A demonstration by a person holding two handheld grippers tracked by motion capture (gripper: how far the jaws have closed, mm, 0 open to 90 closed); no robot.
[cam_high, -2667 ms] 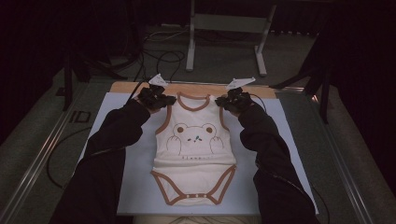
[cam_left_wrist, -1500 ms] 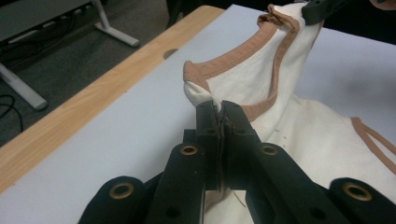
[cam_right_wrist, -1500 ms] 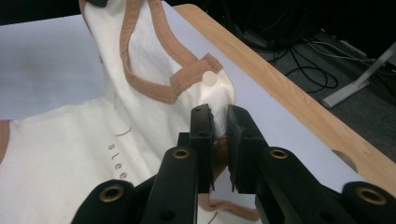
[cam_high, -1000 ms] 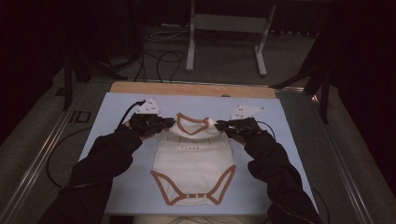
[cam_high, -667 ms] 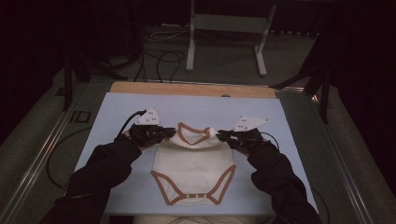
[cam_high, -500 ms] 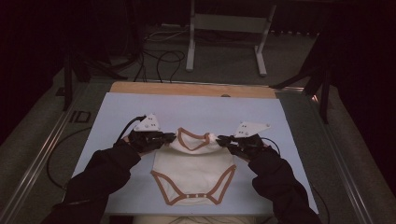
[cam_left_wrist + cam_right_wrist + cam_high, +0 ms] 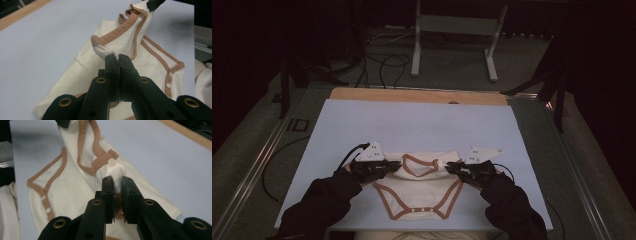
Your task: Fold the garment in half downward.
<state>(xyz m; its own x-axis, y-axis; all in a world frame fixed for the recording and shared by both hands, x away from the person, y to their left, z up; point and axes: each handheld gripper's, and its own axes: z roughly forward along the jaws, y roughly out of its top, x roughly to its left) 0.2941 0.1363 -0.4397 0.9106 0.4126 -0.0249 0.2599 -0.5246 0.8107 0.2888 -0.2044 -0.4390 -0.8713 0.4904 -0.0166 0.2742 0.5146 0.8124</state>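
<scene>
A cream baby bodysuit (image 7: 422,189) with brown trim lies on the white board (image 7: 412,125), its top half folded down over its lower half. My left gripper (image 7: 398,165) is shut on the left shoulder of the bodysuit (image 7: 120,42), cloth pinched between its jaws. My right gripper (image 7: 448,167) is shut on the right shoulder of the bodysuit (image 7: 75,182). Both shoulders are held just above the garment's middle, with the brown neckline (image 7: 421,165) sagging between them. The snap crotch (image 7: 419,210) lies flat near the front edge.
A wooden strip (image 7: 417,95) borders the board's far edge. Beyond it stand a metal frame (image 7: 452,35) and cables (image 7: 377,55) on the floor. Another pale cloth (image 7: 7,207) lies at the table's near edge. The far half of the board is bare.
Both grippers have drawn the bodysuit's shoulders toward the person and downward, folding the top over the lower half. The bear print is now hidden.
</scene>
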